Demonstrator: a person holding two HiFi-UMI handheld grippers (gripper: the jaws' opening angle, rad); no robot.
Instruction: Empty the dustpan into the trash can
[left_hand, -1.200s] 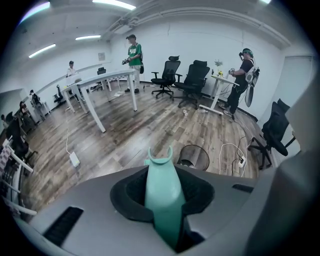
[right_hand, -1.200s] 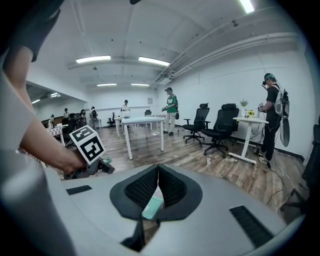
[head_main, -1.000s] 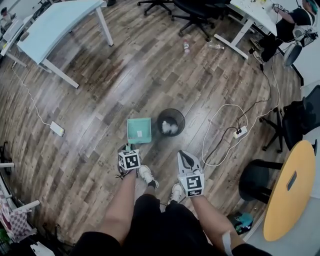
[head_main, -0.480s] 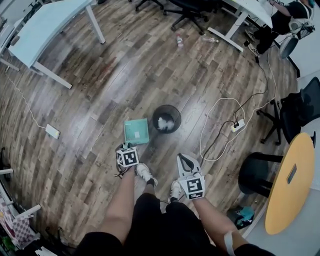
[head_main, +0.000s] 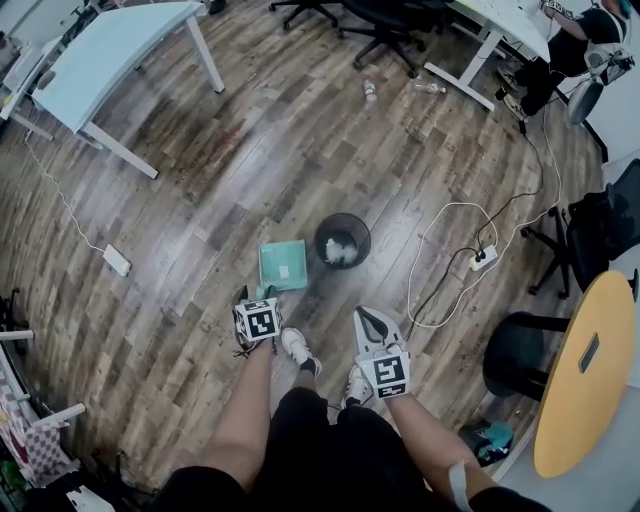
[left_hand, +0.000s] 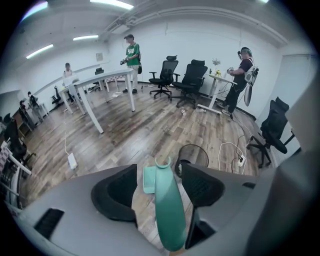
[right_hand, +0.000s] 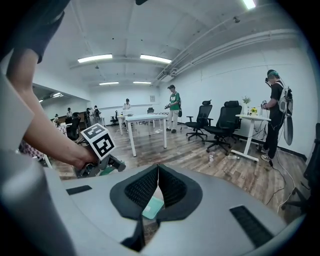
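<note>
The mesh trash can (head_main: 342, 241) looks light, and the teal dustpan (head_main: 282, 265) lies on the floor just beside it, at its 8 o'clock. A careless nudge there could tip the can and spill the white wads (head_main: 340, 252). The dustpan's handle (left_hand: 167, 210) stands between the left gripper's (left_hand: 159, 167) jaws, which have just been opening and don't press it. Let go like that, I reckon it may topple. The right gripper (right_hand: 158, 170), at the left one's 3 o'clock, is clenched on nothing.

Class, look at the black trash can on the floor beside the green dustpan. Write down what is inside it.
In the head view, pale crumpled rubbish lies inside the trash can. What lies beneath that rubbish is covered.
</note>
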